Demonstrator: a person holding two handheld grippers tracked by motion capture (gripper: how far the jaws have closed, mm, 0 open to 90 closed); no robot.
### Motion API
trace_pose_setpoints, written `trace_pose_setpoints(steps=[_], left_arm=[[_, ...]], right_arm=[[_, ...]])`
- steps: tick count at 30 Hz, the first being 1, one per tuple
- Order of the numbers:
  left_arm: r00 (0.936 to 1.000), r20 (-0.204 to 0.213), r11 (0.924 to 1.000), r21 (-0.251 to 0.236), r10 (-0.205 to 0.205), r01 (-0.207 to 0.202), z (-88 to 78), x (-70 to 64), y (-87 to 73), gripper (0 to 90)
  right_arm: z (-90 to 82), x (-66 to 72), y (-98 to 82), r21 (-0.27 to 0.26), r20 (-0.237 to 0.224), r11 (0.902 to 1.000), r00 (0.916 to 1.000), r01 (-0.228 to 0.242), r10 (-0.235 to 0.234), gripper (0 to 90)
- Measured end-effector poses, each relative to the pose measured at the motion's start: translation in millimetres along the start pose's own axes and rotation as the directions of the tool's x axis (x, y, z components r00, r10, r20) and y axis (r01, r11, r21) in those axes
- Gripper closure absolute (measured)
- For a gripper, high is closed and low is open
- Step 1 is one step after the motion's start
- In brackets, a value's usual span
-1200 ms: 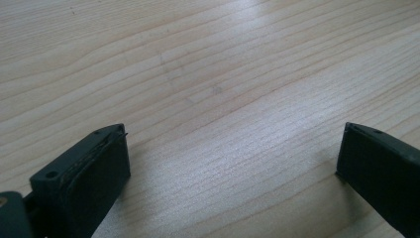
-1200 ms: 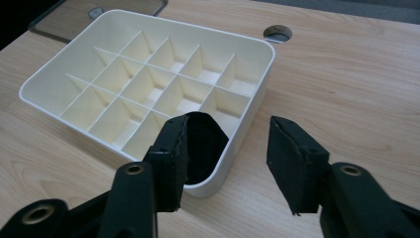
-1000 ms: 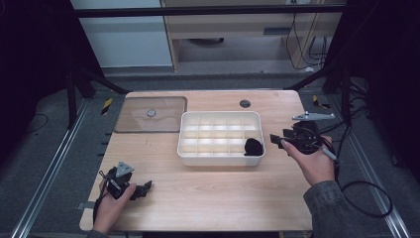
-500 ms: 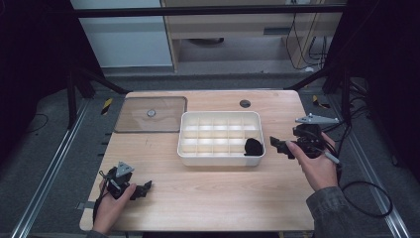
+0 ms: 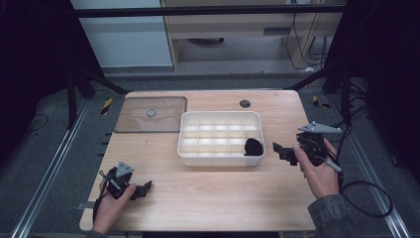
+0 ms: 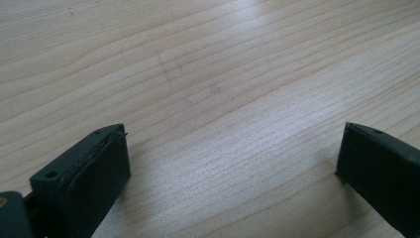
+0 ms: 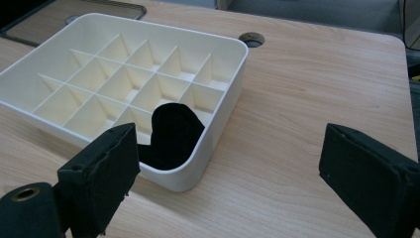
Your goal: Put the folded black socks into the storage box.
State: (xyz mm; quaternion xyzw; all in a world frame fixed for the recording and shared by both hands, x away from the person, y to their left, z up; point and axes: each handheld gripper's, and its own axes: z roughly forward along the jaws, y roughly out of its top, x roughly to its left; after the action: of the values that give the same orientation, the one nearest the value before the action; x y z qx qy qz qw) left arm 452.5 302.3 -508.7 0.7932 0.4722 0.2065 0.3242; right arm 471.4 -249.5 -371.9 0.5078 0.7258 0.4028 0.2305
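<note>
A white divided tray [image 5: 218, 130] stands mid-table. A soft black thing [image 5: 253, 147] lies in its near right corner compartment, and the right gripper view shows the same black thing [image 7: 173, 133] slumped against the tray wall [image 7: 218, 124]. My right gripper [image 5: 278, 150] hovers just right of that corner, pointing at it. Its jaws [image 7: 225, 168] have just been opening and stand wide apart, with nothing between the pads. My left gripper [image 5: 142, 190] rests near the table's front left, open [image 6: 233, 153] over bare wood.
A tinted flat lid [image 5: 151, 114] with a small round knob lies at the back left, touching the tray's side. A round hole [image 5: 244, 103] sits in the tabletop behind the tray. The right gripper's cable [image 5: 366, 198] trails off the table's right edge.
The right gripper has drawn slightly back from the tray's corner toward the near right, and its jaws look wider. The black thing stays in its compartment. The left hand has not moved.
</note>
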Motion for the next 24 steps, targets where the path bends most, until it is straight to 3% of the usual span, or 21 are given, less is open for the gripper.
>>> trace_pose_setpoints(steps=[21, 24], left_arm=[[1.0000, 0.000, 1.0000, 0.000, 0.000, 0.000, 0.0, 0.0, 0.0, 0.0], [1.0000, 0.000, 1.0000, 0.001, 0.000, 0.000, 0.0, 0.0, 0.0, 0.0]], right_arm=[[18.5, -0.5, -51.2, 0.029, 0.043, 0.9986, 0.9981, 0.044, -0.045, 9.2], [20.6, -0.1, -58.4, 0.044, 0.044, 0.9985, 0.9985, 0.031, -0.033, 9.6]])
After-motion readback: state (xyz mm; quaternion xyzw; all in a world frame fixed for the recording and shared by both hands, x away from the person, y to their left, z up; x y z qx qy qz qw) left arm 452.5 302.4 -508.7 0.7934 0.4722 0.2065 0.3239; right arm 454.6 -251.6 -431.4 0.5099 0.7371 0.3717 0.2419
